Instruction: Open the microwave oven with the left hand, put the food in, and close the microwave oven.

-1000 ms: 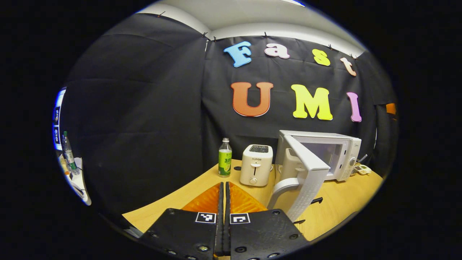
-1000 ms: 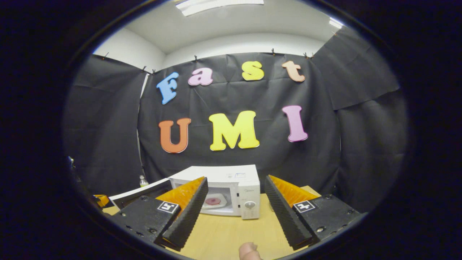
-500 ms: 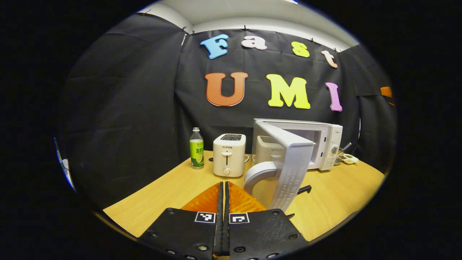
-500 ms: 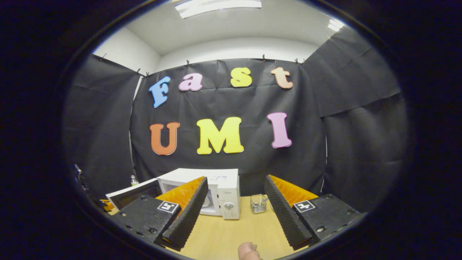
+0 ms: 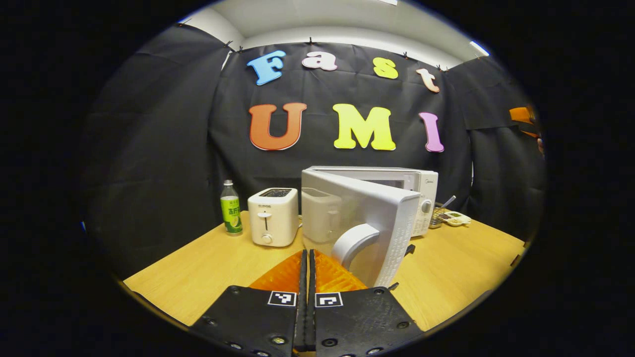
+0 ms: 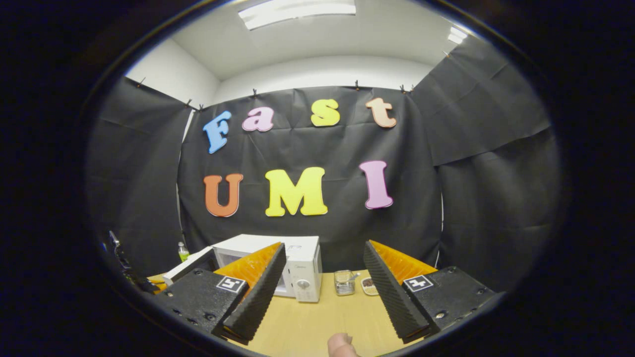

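The white microwave (image 5: 397,174) stands at the back of the wooden table (image 5: 198,277), its door (image 5: 362,208) swung partway out with the curved handle (image 5: 353,240) facing me. In the left gripper view my left gripper (image 5: 307,254) is shut with nothing in it. Its tips sit low, just left of the handle and close to the door's outer face; I cannot tell if they touch. In the right gripper view my right gripper (image 6: 322,248) is open and empty, held back from the microwave (image 6: 300,263). Its door (image 6: 191,260) angles out to the left. The oven's inside is hidden.
A white toaster (image 5: 273,215) and a green-labelled bottle (image 5: 230,207) stand left of the microwave. A glass jar (image 6: 342,281) and a small dish (image 6: 368,283) sit to its right. A person's fingertip (image 6: 340,344) shows at the bottom edge.
The microwave door has swung from wide open toward the oven. The left gripper has come round to face its outer side. The right gripper has backed off and turned right; the food inside is now hidden.
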`<move>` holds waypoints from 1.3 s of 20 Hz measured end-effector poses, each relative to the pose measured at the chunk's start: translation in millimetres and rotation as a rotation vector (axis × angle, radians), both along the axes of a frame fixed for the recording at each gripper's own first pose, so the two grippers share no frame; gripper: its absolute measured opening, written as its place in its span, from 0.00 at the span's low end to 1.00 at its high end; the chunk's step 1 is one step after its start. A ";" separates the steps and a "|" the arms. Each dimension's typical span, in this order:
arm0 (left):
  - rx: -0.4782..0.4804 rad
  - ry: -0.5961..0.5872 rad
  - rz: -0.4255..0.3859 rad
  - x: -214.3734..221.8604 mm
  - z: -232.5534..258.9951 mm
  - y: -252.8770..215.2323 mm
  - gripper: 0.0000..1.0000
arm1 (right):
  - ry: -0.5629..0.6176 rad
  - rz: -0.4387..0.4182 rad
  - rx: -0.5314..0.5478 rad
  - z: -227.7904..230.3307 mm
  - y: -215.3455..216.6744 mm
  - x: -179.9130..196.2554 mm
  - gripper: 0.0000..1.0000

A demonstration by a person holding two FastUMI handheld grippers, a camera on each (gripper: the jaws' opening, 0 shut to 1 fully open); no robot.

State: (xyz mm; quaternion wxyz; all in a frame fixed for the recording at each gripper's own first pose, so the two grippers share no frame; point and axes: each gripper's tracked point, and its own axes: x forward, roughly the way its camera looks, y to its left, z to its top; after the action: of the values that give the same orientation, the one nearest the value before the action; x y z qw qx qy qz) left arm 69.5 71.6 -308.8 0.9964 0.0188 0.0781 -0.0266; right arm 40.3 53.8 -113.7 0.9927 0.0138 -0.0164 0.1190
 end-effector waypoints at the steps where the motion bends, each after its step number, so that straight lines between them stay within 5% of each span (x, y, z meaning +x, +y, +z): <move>1: -0.004 -0.006 -0.016 3.5 1.1 -10.7 0.00 | -0.002 -0.006 0.002 2.0 -6.1 0.1 1.00; 2: -0.012 -0.006 -0.034 7.9 2.3 -22.4 0.00 | -0.002 -0.009 0.008 3.9 -11.3 0.3 0.91; 4: -0.029 -0.004 -0.064 17.2 2.6 -43.1 0.00 | 0.000 -0.007 0.020 7.4 -22.1 1.0 0.91; 5: -0.037 -0.002 -0.075 21.3 1.5 -53.1 0.00 | 0.000 -0.008 0.022 8.7 -28.3 1.4 1.00; 6: -0.038 -0.002 -0.087 25.3 2.5 -64.4 0.00 | -0.005 -0.013 0.023 10.5 -35.2 2.1 0.91; 8: -0.030 -0.005 -0.108 35.0 1.2 -83.7 0.00 | -0.016 -0.022 0.022 13.0 -47.3 4.0 1.00; 13: -0.024 0.012 -0.161 75.4 -9.7 -131.4 0.00 | -0.002 -0.032 0.030 3.2 -70.2 13.7 1.00; 14: -0.033 0.016 -0.171 86.6 -10.8 -140.2 0.00 | 0.004 -0.037 0.033 0.1 -74.9 17.0 0.91; 15: -0.040 0.020 -0.184 93.2 -12.2 -148.6 0.00 | 0.008 -0.043 0.035 -2.7 -79.7 20.5 1.00; 16: -0.039 0.024 -0.188 101.5 -12.0 -154.1 0.00 | 0.014 -0.052 0.035 -6.3 -85.7 23.8 0.91; 18: -0.027 0.024 -0.188 121.1 -13.1 -161.5 0.00 | 0.022 -0.056 0.034 -12.0 -90.2 29.6 1.00; 21: -0.020 0.017 -0.197 147.1 -10.1 -176.7 0.00 | 0.035 -0.055 0.046 -18.1 -93.1 38.2 1.00; 22: -0.016 0.021 -0.192 155.6 -11.4 -180.9 0.00 | 0.041 -0.055 0.050 -20.4 -94.0 41.2 0.91; 24: -0.016 0.021 -0.188 171.6 -13.0 -190.1 0.00 | 0.050 -0.057 0.056 -24.7 -96.7 46.3 0.91; 25: -0.021 0.026 -0.190 179.0 -14.9 -195.4 0.00 | 0.052 -0.059 0.055 -27.0 -97.8 49.6 1.00; 26: -0.024 0.032 -0.189 186.3 -17.4 -199.8 0.17 | 0.056 -0.059 0.053 -29.5 -98.6 51.5 1.00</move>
State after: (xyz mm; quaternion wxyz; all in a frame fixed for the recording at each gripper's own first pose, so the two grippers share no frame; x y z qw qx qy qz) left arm 255.9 -128.2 -326.1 0.9882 0.0136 0.0916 -0.1219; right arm 91.8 -44.9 -143.1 0.9951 0.0431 0.0079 0.0888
